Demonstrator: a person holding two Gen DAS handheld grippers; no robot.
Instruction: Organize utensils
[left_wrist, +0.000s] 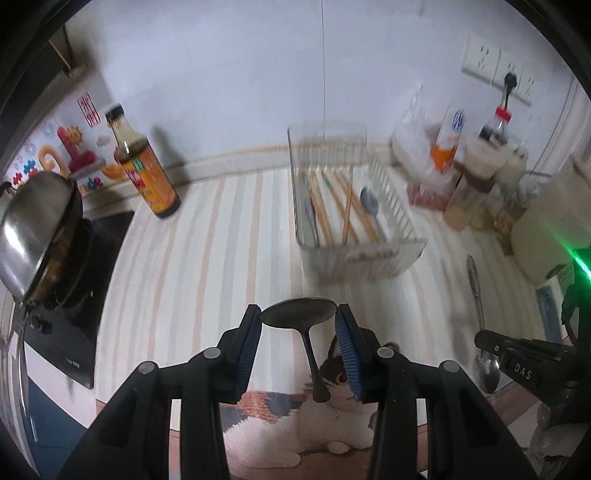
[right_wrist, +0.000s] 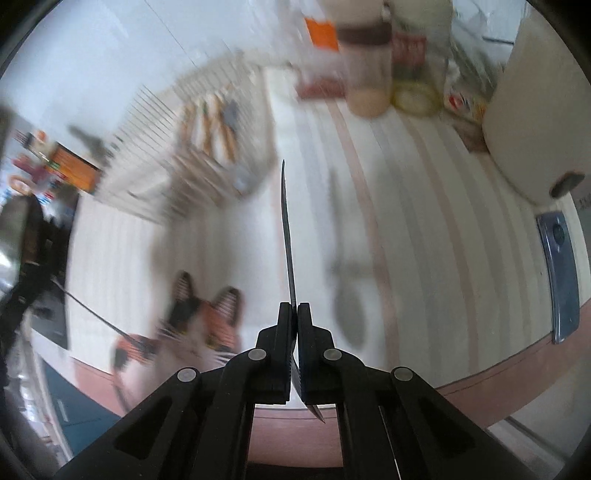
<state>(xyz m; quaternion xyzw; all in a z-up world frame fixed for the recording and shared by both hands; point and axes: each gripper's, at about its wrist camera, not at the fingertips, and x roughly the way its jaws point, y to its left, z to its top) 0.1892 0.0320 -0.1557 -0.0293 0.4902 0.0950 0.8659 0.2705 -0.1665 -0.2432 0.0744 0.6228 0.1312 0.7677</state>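
The left gripper (left_wrist: 298, 325), level above the striped surface (left_wrist: 221, 240), has its jaws clamped on a dark spoon (left_wrist: 299, 314) by the bowl, handle pointing back — the right gripper (right_wrist: 294, 314) pinches a second spoon (right_wrist: 288, 229) edge-on, handle forward — with the wire rack (left_wrist: 351, 210) of chopsticks beyond.

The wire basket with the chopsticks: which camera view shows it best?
The left wrist view: the wire basket sits near the middle, only slightly blurred, with chopsticks and a spoon visible inside. The right wrist view shows it heavily motion-blurred at upper left.
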